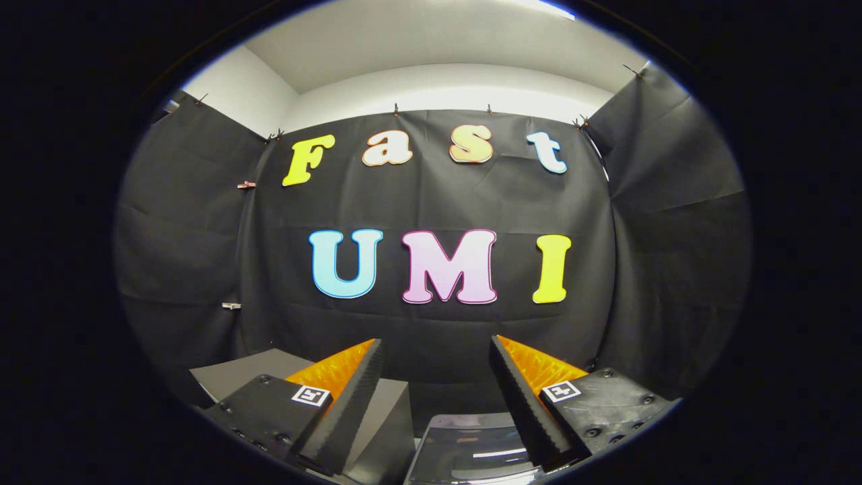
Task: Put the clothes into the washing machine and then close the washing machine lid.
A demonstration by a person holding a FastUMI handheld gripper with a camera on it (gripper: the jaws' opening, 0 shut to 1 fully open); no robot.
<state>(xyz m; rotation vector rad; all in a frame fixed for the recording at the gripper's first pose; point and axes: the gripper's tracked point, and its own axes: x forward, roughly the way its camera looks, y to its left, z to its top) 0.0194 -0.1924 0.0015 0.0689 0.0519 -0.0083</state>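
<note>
Claw (436, 377) spread wide, nothing in it, aimed level at the booth wall. Below, between its fingers, sits a glossy translucent panel (471, 451) (probably the washing machine lid), so the next move goes downward. Grey box (252, 370) lies left.

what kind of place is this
Probably a small recording booth, not a real laundry room: black cloth walls clipped up below a white ceiling. A grey box and a glossy translucent lid sit below the open gripper, whose jaws hold nothing.
</note>
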